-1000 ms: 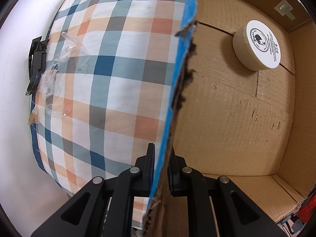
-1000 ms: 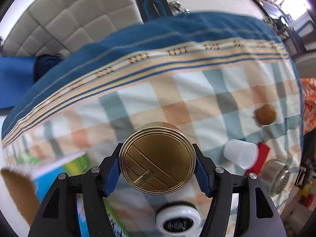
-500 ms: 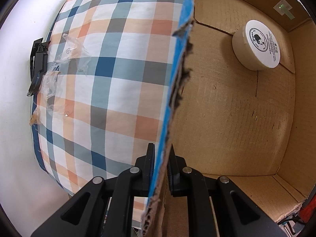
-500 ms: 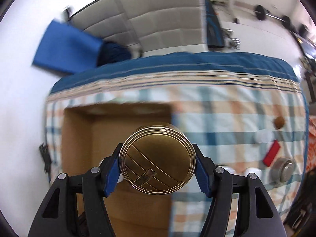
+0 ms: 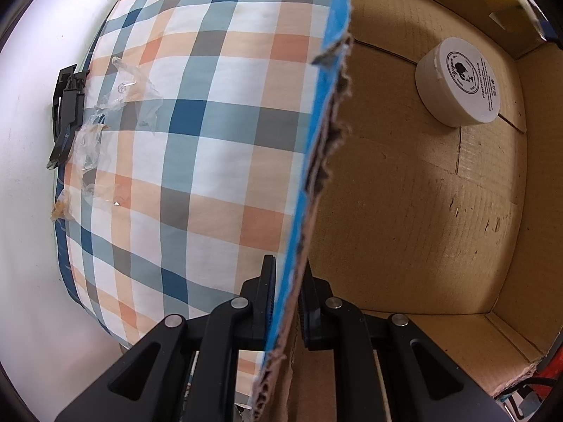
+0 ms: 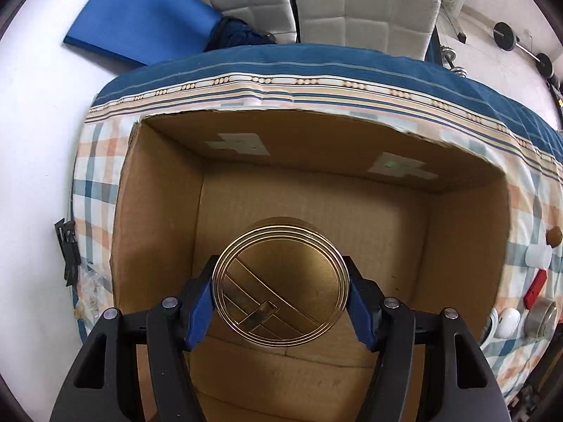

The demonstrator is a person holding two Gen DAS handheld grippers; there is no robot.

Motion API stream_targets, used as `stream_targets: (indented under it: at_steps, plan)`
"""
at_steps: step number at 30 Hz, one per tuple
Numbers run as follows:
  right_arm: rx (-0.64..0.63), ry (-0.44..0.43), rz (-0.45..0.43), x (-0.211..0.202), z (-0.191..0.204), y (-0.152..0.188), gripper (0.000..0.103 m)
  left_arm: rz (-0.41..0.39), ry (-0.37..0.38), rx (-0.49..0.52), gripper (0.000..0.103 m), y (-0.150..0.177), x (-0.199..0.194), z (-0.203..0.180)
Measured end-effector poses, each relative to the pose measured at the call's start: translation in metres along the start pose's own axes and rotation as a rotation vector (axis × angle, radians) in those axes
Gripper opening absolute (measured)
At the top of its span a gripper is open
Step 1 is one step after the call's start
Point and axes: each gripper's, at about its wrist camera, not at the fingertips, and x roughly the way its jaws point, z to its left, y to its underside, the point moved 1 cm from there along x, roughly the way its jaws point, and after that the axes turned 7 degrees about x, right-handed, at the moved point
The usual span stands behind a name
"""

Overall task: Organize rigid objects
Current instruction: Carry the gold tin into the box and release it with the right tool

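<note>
Squarely between fingers [image 6: 198, 307]: gold tin [image 6: 280, 281].

left wrist: close along cardboard box [image 5: 404, 211] wall, looking inside | right wrist: above, looking down | shared: box interior

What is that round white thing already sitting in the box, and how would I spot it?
Look at the open brown cardboard box on the checked tablecloth. On its floor, near a far corner, sits a squat round white plastic tub. Its flat lid bears a black printed logo, and it is the only item lying inside.
</note>
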Motion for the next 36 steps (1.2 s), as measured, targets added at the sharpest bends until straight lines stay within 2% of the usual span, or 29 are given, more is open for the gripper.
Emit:
stream_targets:
  at_steps: [8, 17, 20, 24, 28, 36]
  plan:
    - [0.011, 0.029, 0.005, 0.017, 0.015, -0.014, 0.067, -0.001, 0.002, 0.0, 0.009, 0.0, 0.001, 0.002]
    - [0.05, 0.029, 0.022, 0.029, 0.006, -0.023, 0.068, -0.001, 0.0, 0.003, 0.009, 0.0, 0.002, 0.002]
    - [0.067, 0.031, 0.05, 0.035, 0.003, -0.023, 0.074, -0.001, -0.001, 0.004, 0.009, 0.0, 0.002, 0.003]
    - [0.065, 0.036, 0.038, 0.033, 0.003, -0.021, 0.088, 0.0, -0.001, 0.004, 0.009, 0.001, 0.002, 0.002]
    - [0.06, 0.028, 0.04, 0.027, 0.005, -0.016, 0.096, -0.002, -0.006, 0.007, 0.009, 0.001, 0.001, -0.001]
    - [0.04, 0.042, 0.026, 0.007, 0.009, -0.003, 0.098, -0.003, -0.007, 0.01, 0.009, 0.001, 0.001, -0.004]
